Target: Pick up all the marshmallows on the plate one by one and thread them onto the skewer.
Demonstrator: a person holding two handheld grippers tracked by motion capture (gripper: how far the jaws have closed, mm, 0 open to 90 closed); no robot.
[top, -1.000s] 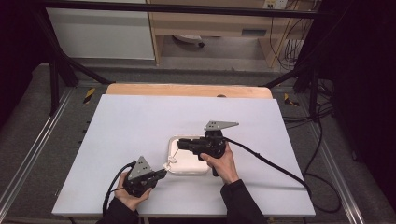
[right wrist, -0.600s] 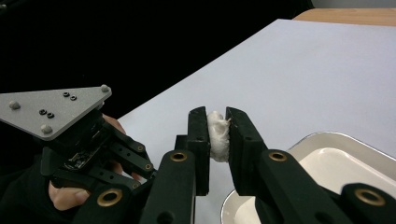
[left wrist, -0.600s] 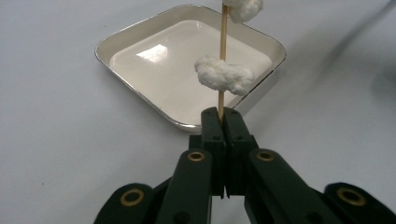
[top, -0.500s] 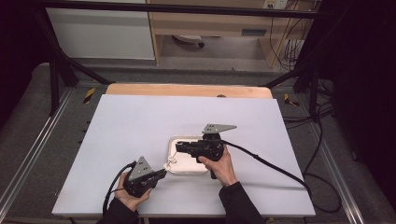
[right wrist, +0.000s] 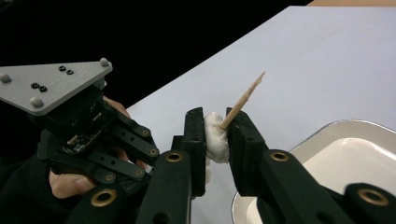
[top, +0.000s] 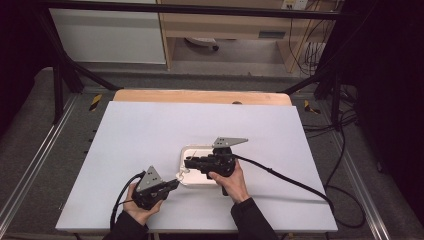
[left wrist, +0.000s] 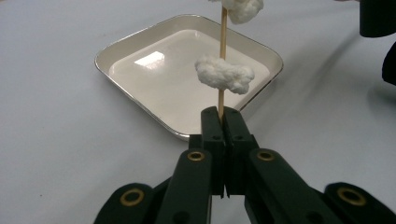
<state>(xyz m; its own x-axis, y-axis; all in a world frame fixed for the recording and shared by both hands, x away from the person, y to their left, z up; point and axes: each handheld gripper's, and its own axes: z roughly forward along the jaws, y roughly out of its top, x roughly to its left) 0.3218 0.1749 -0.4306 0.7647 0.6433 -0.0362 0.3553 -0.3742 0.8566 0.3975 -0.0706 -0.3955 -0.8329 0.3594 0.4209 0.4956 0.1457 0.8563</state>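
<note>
My left gripper (left wrist: 223, 114) is shut on the base of a thin wooden skewer (left wrist: 223, 42), which stands up over a shallow white square tray (left wrist: 107, 58). Two white fluffy pieces are threaded on the skewer, a lower one (left wrist: 224, 74) and an upper one (left wrist: 243, 8). My right gripper (right wrist: 215, 126) reaches in from the right and has the upper piece (right wrist: 215, 137) between its pads; its jaws have just been opening a little, and the pads still touch the piece. The pointed skewer tip (right wrist: 245, 98) sticks out past that piece. In the high view both grippers (top: 175, 184) (top: 187, 162) meet at the tray's near-left corner.
The tray (top: 200, 147) lies on a white tabletop (top: 150, 130) with a wooden strip along the far edge. A black cable (top: 290, 180) trails right from my right gripper. Dark frame posts stand around the table.
My right gripper has shifted slightly left and nearer over the tray. The left gripper has stayed where it was.
</note>
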